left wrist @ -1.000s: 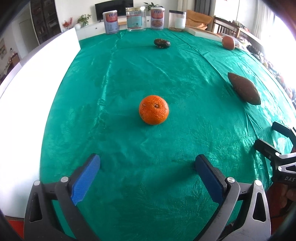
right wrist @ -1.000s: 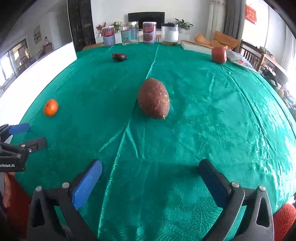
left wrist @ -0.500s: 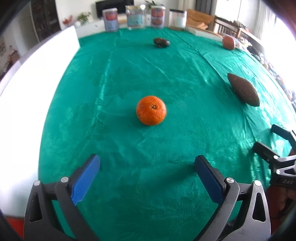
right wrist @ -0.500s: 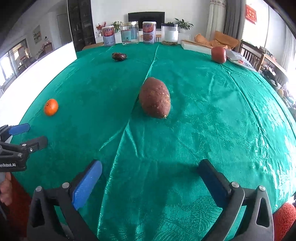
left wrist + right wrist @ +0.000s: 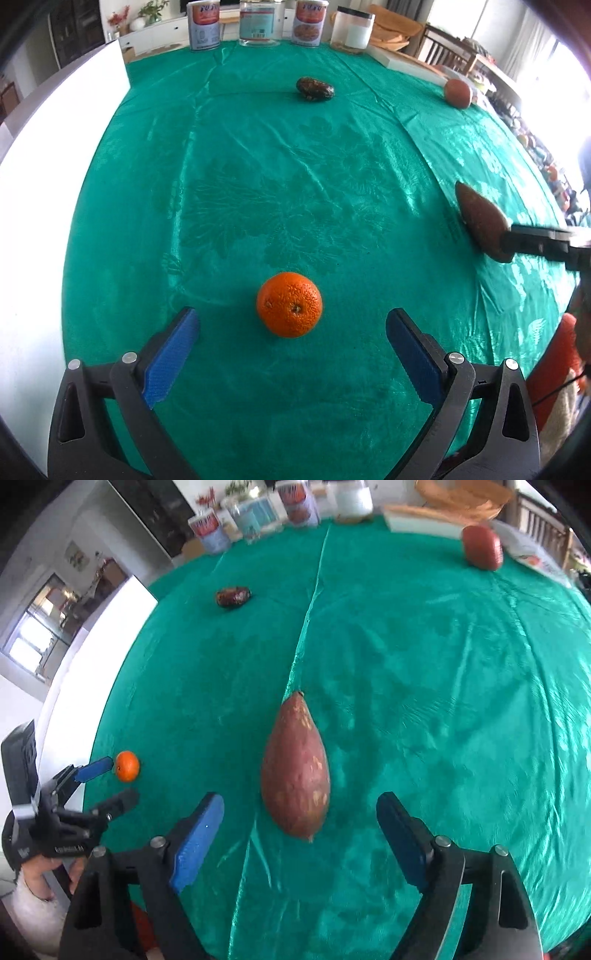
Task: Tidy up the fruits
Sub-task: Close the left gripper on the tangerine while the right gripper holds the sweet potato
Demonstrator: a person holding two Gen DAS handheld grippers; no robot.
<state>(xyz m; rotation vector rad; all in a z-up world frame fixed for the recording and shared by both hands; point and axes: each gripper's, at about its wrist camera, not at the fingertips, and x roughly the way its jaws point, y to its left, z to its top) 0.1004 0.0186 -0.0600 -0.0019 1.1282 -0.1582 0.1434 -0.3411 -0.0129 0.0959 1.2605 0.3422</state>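
Two grippers over a green-clothed surface (image 5: 258,184). Far edge, left to right: can (image 5: 204,25) with red label, lettering reads roughly "FUFU", not certain; clear jar (image 5: 260,23) with pale blue label, unreadable; second red-label can (image 5: 309,22); white jar with black lid (image 5: 351,28).

Left gripper (image 5: 291,326): jaws wide apart, nothing pressed. Orange (image 5: 289,309) sits on the cloth just ahead of the blue pads, between their lines, untouched. White print on the left gripper's body in the right wrist view, too blurred to read.

Dark oval fruit (image 5: 315,89) mid-far, long axis lying crosswise.

Right gripper (image 5: 301,818): jaws closing, pads not yet on anything. Sweet potato (image 5: 295,766) lies between them, long axis running away from the camera, pointed tip far, blunt end near.

Red fruit (image 5: 482,552) far right, near a white board (image 5: 421,522).
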